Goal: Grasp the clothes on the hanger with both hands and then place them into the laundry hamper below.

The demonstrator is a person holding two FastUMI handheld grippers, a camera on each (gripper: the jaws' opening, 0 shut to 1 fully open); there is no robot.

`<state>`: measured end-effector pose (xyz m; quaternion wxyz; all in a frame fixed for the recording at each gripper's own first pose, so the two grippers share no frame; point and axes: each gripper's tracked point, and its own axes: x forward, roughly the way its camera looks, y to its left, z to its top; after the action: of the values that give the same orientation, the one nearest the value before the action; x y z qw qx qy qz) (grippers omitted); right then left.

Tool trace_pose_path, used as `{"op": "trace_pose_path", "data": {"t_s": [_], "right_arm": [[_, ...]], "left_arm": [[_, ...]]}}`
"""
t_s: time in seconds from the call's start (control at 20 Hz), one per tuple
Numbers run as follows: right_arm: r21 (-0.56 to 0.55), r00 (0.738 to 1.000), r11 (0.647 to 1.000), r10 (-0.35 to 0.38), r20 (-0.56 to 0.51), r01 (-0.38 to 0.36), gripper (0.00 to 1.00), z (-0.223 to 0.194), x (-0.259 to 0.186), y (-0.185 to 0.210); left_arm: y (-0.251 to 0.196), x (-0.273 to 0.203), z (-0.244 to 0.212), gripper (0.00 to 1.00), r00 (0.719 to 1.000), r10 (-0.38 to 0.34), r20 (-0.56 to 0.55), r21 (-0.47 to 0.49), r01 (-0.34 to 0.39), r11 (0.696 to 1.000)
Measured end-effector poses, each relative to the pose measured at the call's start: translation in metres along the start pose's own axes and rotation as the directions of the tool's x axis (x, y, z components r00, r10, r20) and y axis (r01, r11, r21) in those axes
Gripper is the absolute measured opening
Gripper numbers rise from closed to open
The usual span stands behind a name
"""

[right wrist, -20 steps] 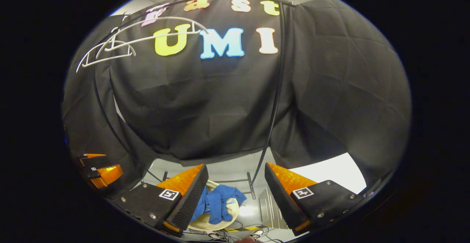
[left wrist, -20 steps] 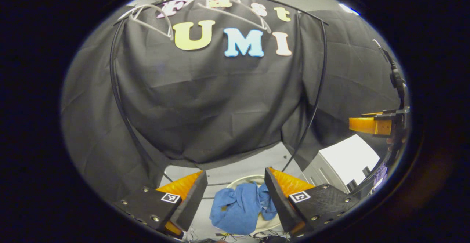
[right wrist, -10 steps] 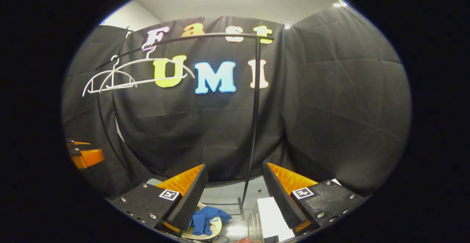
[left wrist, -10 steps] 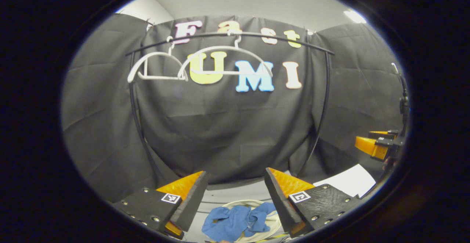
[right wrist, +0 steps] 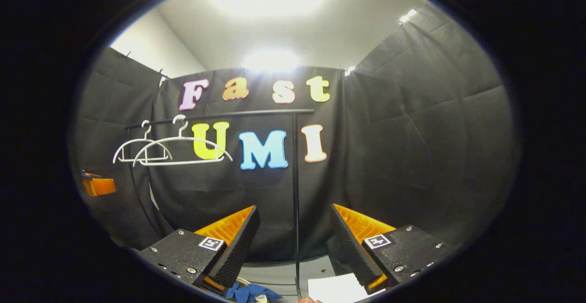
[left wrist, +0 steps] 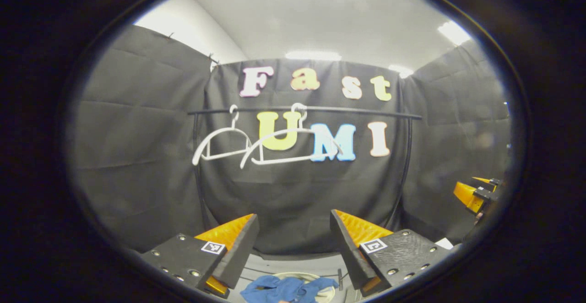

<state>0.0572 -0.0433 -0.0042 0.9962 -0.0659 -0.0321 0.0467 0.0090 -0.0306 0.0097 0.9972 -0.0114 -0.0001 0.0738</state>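
The black metal clothes rail [left wrist: 304, 109] spans the booth ahead, with two bare white wire hangers [left wrist: 268, 149] on it. Below, the round pale laundry hamper [left wrist: 306, 276] holds the crumpled blue clothes [left wrist: 281, 289], low between the left gripper [left wrist: 293, 243] fingers; the right gripper [right wrist: 293, 243] sees them lower-left at its inner finger. Both jaws stand apart, holding nothing. The clothes look delivered, lying below and nearer the left gripper, in no clear long axis.

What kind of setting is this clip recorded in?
Most likely a staged recording booth set up as a laundry corner: black cloth walls, a clothes rail with two bare white hangers, and blue clothes in a hamper below.
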Motion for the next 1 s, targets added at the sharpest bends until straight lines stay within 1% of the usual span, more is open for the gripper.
{"op": "trace_pose_path", "data": {"t_s": [0.05, 0.1, 0.15, 0.2, 0.25, 0.35, 0.4, 0.45, 0.5, 0.55, 0.6, 0.65, 0.75, 0.85, 1.0], "right_arm": [[0.007, 1.0, 1.0, -0.003, 0.014, 0.003, 0.95, 0.009, -0.005, -0.004], [0.012, 1.0, 1.0, -0.009, 0.03, 0.009, 0.95, 0.017, -0.01, -0.008], [0.014, 0.999, 1.0, -0.012, 0.045, 0.012, 0.95, 0.027, -0.015, -0.01], [0.015, 0.998, 1.0, -0.017, 0.055, 0.016, 0.95, 0.03, -0.018, -0.011], [0.014, 0.998, 1.0, -0.021, 0.064, 0.02, 0.93, 0.032, -0.023, -0.012], [0.01, 0.996, 0.999, -0.045, 0.071, 0.044, 0.93, 0.031, -0.033, -0.017], [0.007, 0.996, 0.998, -0.057, 0.07, 0.056, 0.93, 0.027, -0.039, -0.018], [0.004, 0.996, 0.998, -0.063, 0.062, 0.063, 0.95, 0.024, -0.042, -0.017], [-0.001, 0.997, 0.998, -0.064, 0.046, 0.064, 0.95, 0.018, -0.046, -0.015], [-0.01, 0.997, 0.998, -0.063, 0.032, 0.064, 0.93, 0.013, -0.049, -0.014], [-0.02, 0.997, 0.997, -0.072, 0.029, 0.073, 0.93, 0.01, -0.052, -0.014], [-0.027, 0.996, 0.996, -0.081, 0.027, 0.081, 0.95, 0.008, -0.054, -0.015], [-0.028, 0.996, 0.995, -0.091, 0.015, 0.091, 0.95, 0.001, -0.059, -0.013], [-0.018, 0.997, 0.996, -0.083, 0.001, 0.083, 0.95, -0.003, -0.061, -0.007], [-0.022, 0.997, 0.997, -0.075, -0.001, 0.075, 0.95, -0.002, -0.061, 0.001]], "left_arm": [[-0.001, -0.01, 0.008, 0.91, 1.0, 0.014, 0.028, 0.003, -0.014, 1.0], [0.001, -0.02, 0.018, 0.91, 0.998, 0.024, 0.054, -0.003, -0.024, 1.0], [0.001, -0.027, 0.028, 0.91, 0.997, 0.02, 0.079, -0.011, -0.019, 1.0], [0.004, -0.035, 0.037, 0.91, 0.995, 0.012, 0.103, -0.014, -0.011, 1.0], [0.006, -0.041, 0.043, 0.91, 0.993, 0.01, 0.116, -0.008, -0.01, 1.0], [0.019, -0.047, 0.047, 0.91, 0.99, 0.033, 0.134, 0.022, -0.036, 0.999], [0.024, -0.052, 0.047, 0.9, 0.99, 0.038, 0.139, 0.039, -0.044, 0.998], [0.028, -0.054, 0.047, 0.9, 0.988, 0.035, 0.152, 0.053, -0.044, 0.998], [0.031, -0.057, 0.045, 0.9, 0.988, 0.032, 0.154, 0.06, -0.042, 0.997], [0.035, -0.059, 0.039, 0.91, 0.988, 0.031, 0.15, 0.06, -0.04, 0.997], [0.037, -0.061, 0.034, 0.91, 0.989, 0.025, 0.148, 0.055, -0.034, 0.998], [0.039, -0.061, 0.03, 0.91, 0.989, 0.019, 0.147, 0.045, -0.026, 0.999], [0.044, -0.062, 0.021, 0.91, 0.99, 0.012, 0.142, 0.016, -0.015, 1.0], [0.05, -0.063, 0.015, 0.91, 0.991, 0.011, 0.135, -0.011, -0.009, 1.0], [0.063, -0.059, 0.008, 0.91, 0.992, 0.023, 0.123, -0.022, -0.02, 1.0]]}}
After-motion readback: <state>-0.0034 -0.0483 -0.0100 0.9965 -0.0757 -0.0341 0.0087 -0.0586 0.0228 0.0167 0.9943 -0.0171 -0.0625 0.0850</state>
